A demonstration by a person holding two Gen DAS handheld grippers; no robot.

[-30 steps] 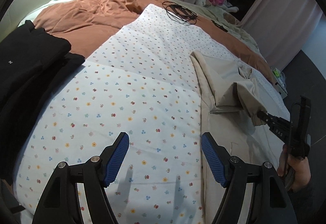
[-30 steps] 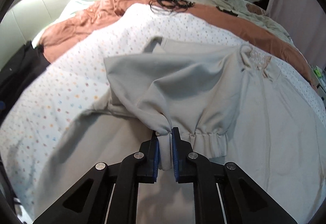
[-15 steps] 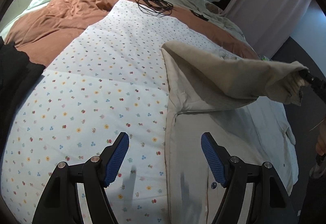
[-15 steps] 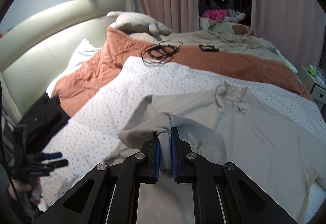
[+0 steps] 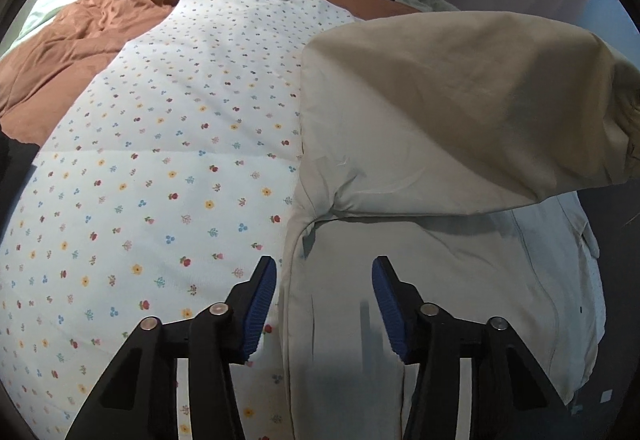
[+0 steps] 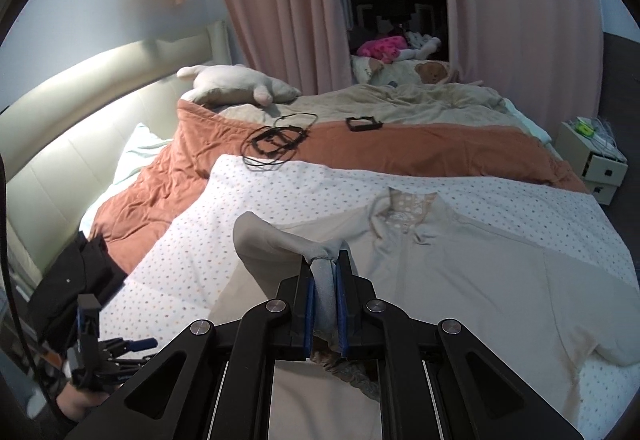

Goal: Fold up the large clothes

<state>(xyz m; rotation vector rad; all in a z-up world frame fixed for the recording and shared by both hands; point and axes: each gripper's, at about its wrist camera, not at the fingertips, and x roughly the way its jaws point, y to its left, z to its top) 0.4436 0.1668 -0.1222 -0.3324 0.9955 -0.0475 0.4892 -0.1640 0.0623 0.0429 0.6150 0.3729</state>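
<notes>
A large beige jacket (image 6: 480,280) lies spread on the flowered white quilt (image 6: 280,191) on the bed. My right gripper (image 6: 324,308) is shut on the cuff of the jacket's sleeve (image 6: 272,240) and holds it lifted above the jacket body. In the left wrist view the lifted sleeve (image 5: 460,99) stretches across to the right, over the jacket body (image 5: 460,280). My left gripper (image 5: 324,300) is open and empty, low over the jacket's left side edge, next to the quilt (image 5: 160,159).
A rust-brown duvet (image 6: 400,143) lies behind the quilt, with black cables (image 6: 276,143) and a black frame (image 6: 362,123) on it. A plush toy (image 6: 240,83) lies by the headboard. Dark clothes (image 6: 76,280) are piled at the left. A white nightstand (image 6: 592,155) stands at the right.
My right gripper has raised the sleeve higher and carried it across the jacket. My left gripper has moved right, from over the quilt to over the jacket's edge, and its jaws have narrowed a little.
</notes>
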